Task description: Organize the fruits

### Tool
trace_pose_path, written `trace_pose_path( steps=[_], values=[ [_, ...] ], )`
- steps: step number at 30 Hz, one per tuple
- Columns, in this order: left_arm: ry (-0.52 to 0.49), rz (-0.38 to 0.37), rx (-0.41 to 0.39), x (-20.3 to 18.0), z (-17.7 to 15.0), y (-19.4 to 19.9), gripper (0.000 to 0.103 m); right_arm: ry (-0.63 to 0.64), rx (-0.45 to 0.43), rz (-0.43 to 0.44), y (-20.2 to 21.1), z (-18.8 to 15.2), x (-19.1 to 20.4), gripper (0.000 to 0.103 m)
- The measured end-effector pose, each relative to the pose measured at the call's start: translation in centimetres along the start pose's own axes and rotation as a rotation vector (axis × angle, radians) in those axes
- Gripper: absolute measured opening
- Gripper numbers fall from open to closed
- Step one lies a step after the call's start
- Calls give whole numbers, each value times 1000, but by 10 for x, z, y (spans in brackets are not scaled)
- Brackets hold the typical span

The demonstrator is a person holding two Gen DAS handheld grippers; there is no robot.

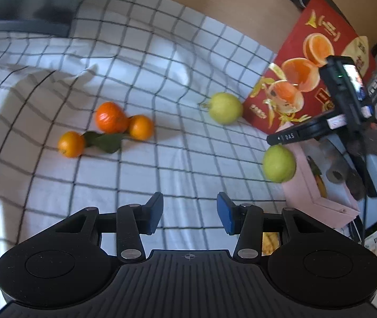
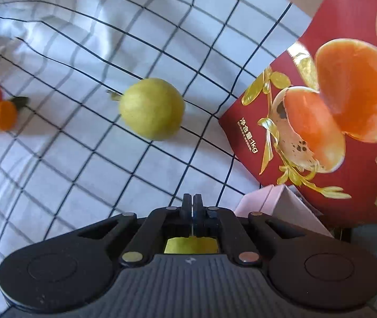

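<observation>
Left wrist view: right gripper (image 1: 281,139) pinches the stem of a dangling pear (image 1: 279,163) beside the pink box (image 1: 318,198); left gripper (image 1: 189,213), gaping and empty, faces the oranges (image 1: 110,118) ahead-left.

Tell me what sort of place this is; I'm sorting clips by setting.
Probably a home, on a table or bed. A wrinkled checked cloth carries loose oranges and a green fruit, beside a red orange gift box and a pink box.

Pear (image 2: 191,245) mostly behind right gripper (image 2: 193,204)
</observation>
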State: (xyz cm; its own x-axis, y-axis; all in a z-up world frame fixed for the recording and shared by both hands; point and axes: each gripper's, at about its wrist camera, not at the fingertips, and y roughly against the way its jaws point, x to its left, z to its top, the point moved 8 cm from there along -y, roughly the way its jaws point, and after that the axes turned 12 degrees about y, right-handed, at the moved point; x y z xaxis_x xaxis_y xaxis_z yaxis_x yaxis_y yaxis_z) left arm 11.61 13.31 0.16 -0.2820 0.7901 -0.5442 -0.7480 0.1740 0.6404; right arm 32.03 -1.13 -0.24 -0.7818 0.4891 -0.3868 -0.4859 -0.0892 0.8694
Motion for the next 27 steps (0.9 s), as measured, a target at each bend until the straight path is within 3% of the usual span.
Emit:
trace_pose_path(
  steps=[5, 10, 17, 24, 27],
  values=[
    [-53, -57, 14, -25, 2, -14, 49, -185, -84, 147, 42, -20, 5, 2],
    [-88, -87, 47, -42, -4, -31, 49, -276, -136, 230, 69, -52, 30, 1],
    [-125, -112, 64, -60, -8, -47, 49, -305, -175, 260, 68, -86, 47, 0],
    [-207, -180, 88, -85, -11, -54, 49, -273, -224, 240, 71, -112, 53, 0],
    [-265, -223, 126, -104, -19, -58, 49, -268, -221, 227, 71, -122, 53, 5]
  ],
)
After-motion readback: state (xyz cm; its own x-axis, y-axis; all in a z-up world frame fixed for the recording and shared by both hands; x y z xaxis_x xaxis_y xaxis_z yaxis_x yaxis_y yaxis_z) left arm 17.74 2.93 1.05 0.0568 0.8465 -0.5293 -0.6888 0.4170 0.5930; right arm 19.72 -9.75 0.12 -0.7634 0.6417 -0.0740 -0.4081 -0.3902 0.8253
